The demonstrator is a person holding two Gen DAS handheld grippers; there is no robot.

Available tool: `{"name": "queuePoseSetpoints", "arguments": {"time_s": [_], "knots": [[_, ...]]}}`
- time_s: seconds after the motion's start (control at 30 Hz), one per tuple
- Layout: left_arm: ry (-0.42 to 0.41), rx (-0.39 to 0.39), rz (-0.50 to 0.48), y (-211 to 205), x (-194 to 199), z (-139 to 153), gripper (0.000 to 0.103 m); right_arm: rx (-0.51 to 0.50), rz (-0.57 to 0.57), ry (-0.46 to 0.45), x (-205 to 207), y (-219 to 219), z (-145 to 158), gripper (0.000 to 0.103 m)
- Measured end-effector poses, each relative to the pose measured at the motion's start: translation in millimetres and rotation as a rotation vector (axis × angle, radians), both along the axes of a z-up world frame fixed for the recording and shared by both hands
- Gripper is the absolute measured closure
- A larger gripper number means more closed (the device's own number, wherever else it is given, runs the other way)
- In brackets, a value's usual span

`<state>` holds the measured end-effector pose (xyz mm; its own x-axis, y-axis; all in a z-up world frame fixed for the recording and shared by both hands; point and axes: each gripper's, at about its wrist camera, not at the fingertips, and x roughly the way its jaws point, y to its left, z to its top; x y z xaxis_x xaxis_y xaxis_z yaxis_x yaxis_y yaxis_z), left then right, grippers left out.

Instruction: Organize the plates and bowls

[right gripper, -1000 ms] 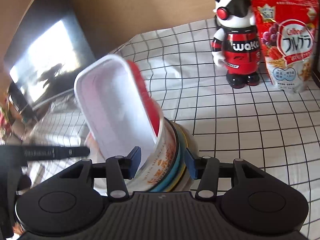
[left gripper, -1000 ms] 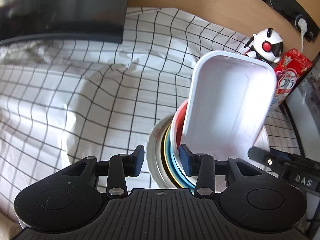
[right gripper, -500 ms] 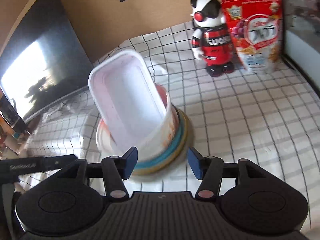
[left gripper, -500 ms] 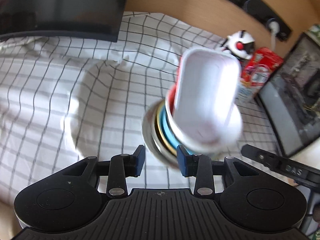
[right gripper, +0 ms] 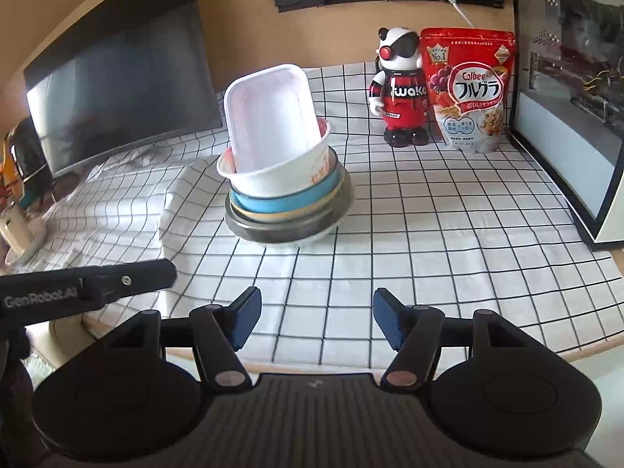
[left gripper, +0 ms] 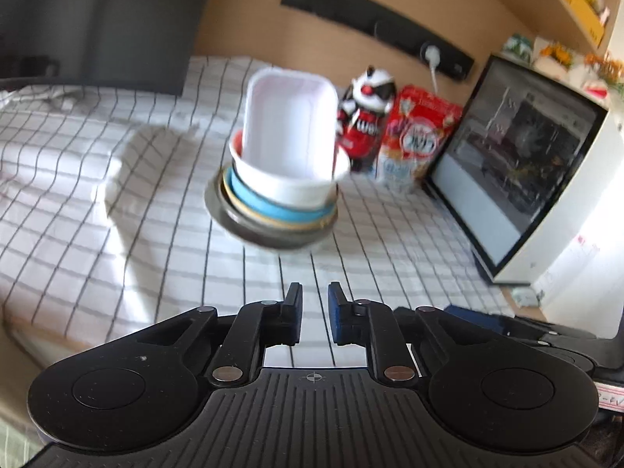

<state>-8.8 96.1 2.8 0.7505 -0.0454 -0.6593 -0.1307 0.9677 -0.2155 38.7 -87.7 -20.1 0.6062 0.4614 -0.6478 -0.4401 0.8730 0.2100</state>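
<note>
A stack of dishes stands on the checked cloth: a grey plate at the bottom, a yellow-rimmed dish, a blue bowl, a white round bowl and a white rectangular tray leaning upright in it. The stack shows blurred in the left wrist view. My left gripper is empty, its jaws a narrow gap apart, well short of the stack. My right gripper is open and empty, also short of the stack. The left gripper's body shows in the right wrist view.
A red and white robot figure and a red cereal bag stand behind the stack on the right. A dark monitor is at the back left, a glass-fronted case at the right. The table's front edge lies just below the grippers.
Both grippers have pulled back from the stack toward the table's front edge. The left jaws have narrowed; the right jaws have widened. The stack stays in place.
</note>
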Motion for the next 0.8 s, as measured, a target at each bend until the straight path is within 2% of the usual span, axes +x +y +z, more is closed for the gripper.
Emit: {"name": "queuePoseSetpoints", "arguments": {"time_s": [0.07, 0.2, 0.37, 0.8], "knots": [[0.021, 0.047, 0.0, -13, -2, 0, 0.086, 0.008, -0.01, -0.026, 0, -8, 3, 0.039], [-0.007, 0.144, 0.03, -28, -11, 5, 0.087, 0.045, 0.008, -0.045, -1, -20, 9, 0.035], [0.002, 0.205, 0.024, -38, -11, 4, 0.086, 0.041, 0.047, -0.054, -4, -16, 8, 0.035], [0.013, 0.262, 0.017, -44, -10, 3, 0.086, 0.051, 0.041, -0.045, -3, -13, 7, 0.035]]}}
